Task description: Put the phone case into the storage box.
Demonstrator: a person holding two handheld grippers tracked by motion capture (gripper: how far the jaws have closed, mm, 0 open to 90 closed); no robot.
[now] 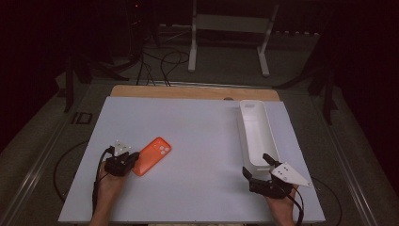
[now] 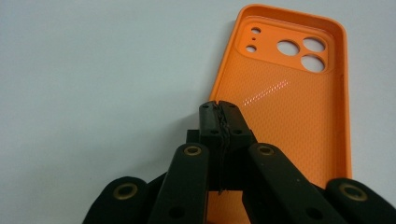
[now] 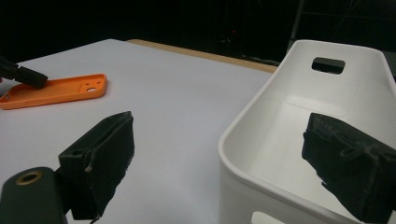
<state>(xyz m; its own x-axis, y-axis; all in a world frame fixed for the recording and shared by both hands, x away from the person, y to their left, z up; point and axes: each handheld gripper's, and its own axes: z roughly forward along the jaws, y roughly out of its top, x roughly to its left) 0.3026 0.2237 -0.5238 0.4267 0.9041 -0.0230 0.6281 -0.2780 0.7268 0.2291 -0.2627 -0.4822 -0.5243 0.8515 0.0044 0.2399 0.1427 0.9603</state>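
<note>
White worktop [image 1: 197, 141], dim room. Left claw [image 2: 218, 108]: pressed together, seemingly nipping the near left rim of the orange phone case [image 2: 285, 107]. Right claw [image 3: 224, 163]: spread, straddling the near end wall of the white bin [image 3: 261, 140].

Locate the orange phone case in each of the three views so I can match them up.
High view: the orange phone case lies left of centre on the white table, at the left claw.
Left gripper view: it fills the right half, under the shut jaws.
Right gripper view: far left, lying flat.
Shared landmark: the case's camera cutouts.
</note>
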